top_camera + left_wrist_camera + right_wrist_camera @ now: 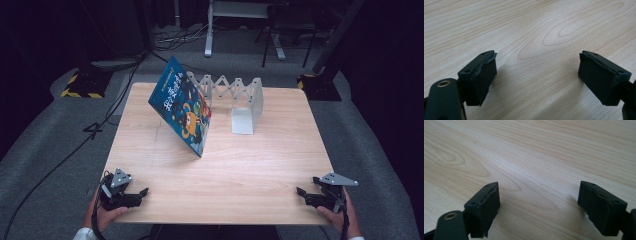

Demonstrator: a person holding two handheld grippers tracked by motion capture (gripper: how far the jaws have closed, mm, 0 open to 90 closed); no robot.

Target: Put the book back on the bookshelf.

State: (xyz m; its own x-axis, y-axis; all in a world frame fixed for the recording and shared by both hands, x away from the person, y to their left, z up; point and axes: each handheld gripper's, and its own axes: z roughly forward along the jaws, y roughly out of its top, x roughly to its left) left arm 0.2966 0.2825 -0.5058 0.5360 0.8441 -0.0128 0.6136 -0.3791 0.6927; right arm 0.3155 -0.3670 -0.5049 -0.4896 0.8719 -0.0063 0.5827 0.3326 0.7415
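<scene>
A blue picture book (183, 106) stands tilted on the wooden table (220, 165), leaning back toward a white folding book rack (235, 95) at the far middle. My left gripper (140, 195) rests near the table's front left corner, held by a hand, jaws wide apart with nothing between them. In the left gripper view its black pads (480, 80) hover just over bare wood. My right gripper (302, 194) sits near the front right corner, also open and empty. Its pads (484, 208) show over wood grain in the right gripper view.
The rack's white end plate (243, 121) stands right of the book. Beyond the table lie grey floor, black cables (75, 145), yellow-black striped stand bases (80, 87) and metal furniture legs (209, 30). Bare wood stretches between the grippers and the book.
</scene>
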